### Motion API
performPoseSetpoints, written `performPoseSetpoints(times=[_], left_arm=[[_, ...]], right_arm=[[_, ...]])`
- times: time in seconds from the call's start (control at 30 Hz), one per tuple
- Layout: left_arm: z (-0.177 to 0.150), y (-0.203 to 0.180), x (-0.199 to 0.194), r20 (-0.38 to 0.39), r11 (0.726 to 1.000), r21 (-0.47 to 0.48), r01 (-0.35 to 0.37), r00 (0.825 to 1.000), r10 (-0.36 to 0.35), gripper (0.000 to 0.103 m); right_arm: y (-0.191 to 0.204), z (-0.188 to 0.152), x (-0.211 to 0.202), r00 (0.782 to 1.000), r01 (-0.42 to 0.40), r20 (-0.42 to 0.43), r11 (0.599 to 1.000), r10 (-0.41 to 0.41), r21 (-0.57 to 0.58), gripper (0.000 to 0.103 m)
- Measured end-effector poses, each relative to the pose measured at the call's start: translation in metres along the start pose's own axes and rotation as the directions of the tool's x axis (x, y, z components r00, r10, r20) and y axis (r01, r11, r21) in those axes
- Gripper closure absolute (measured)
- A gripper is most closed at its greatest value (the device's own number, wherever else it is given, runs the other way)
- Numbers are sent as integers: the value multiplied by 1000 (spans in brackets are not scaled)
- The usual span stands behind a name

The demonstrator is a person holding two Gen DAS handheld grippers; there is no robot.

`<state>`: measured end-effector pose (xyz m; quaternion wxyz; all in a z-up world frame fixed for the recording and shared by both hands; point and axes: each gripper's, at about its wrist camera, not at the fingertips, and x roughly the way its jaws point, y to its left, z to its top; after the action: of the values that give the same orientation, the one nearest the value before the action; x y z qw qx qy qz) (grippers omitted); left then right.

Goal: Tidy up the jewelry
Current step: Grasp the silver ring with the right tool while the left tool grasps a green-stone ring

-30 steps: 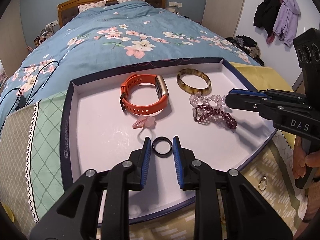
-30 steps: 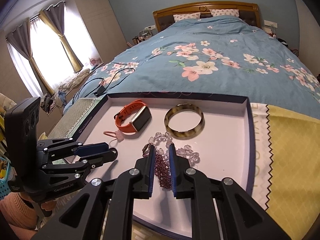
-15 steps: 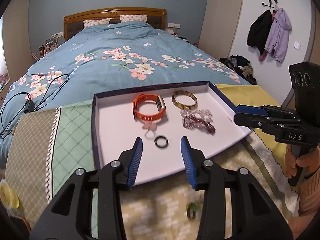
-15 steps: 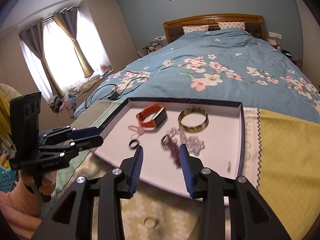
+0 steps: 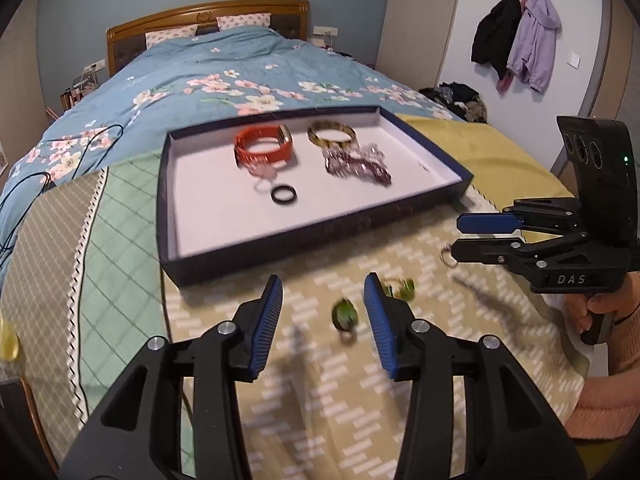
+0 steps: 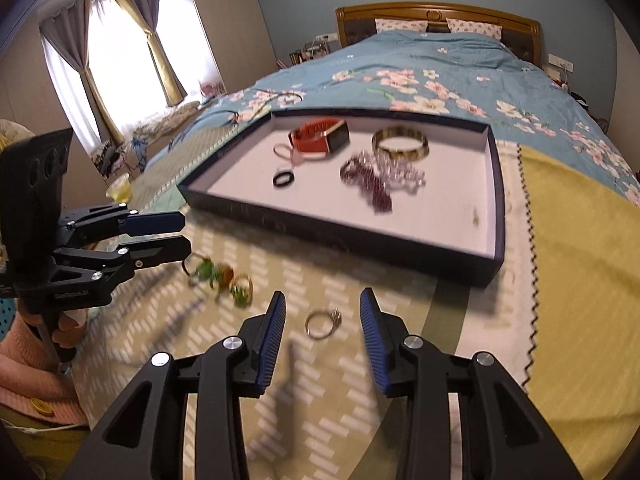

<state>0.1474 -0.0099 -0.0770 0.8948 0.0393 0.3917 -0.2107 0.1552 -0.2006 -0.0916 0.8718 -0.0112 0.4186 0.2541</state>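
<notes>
A navy tray (image 5: 320,232) with a white floor holds an orange watch (image 5: 262,148), a tortoiseshell bangle (image 5: 331,135), bead bracelets (image 5: 356,164) and a black ring (image 5: 284,195). My left gripper (image 5: 323,284) hovers over the patterned blanket in front of the tray. Its jaws are opening, and a green ring (image 5: 345,314) lies on the blanket below the gap, untouched. More green jewelry (image 5: 400,286) lies just to its right. My right gripper (image 6: 322,300) stands open above a silver ring (image 6: 322,323), with nothing between its pads. It also shows at the right edge of the left wrist view.
The tray (image 6: 360,240) rests on a patchwork blanket at the foot of a bed with a blue floral duvet (image 5: 240,76). A black cable (image 5: 24,184) trails at the left. A yellowish cup (image 6: 120,190) stands by the blanket's left edge. Coats (image 5: 516,44) hang on the wall.
Both grippers have drawn back out of the tray to the near blanket and opened. The black ring and the purple bead bracelet stay lying in the tray.
</notes>
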Motion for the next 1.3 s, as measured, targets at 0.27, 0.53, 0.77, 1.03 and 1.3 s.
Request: performPoseSetpoints(times=[0.27, 0.53, 0.77, 1.03, 1.3], left_arm=[[-10, -4, 7, -38, 1000, 6, 10, 999, -10, 61], [-9, -3, 21, -82, 1000, -3, 23, 996, -23, 63], [-9, -7, 23, -88, 1000, 2, 18, 996, -17, 70], [-9, -6, 23, -90, 1000, -6, 21, 996, -21, 89], [-10, -6, 21, -78, 1000, -7, 15, 997, -15, 89]], right_arm=[[8, -7, 8, 999, 42, -30, 999, -42, -9, 67], [16, -6, 12, 994, 96, -37, 994, -98, -45, 69], [14, -6, 11, 992, 120, -35, 992, -122, -41, 85], [17, -7, 10, 991, 127, -32, 990, -128, -54, 88], [16, -6, 3, 995, 100, -6, 994, -100, -38, 88]])
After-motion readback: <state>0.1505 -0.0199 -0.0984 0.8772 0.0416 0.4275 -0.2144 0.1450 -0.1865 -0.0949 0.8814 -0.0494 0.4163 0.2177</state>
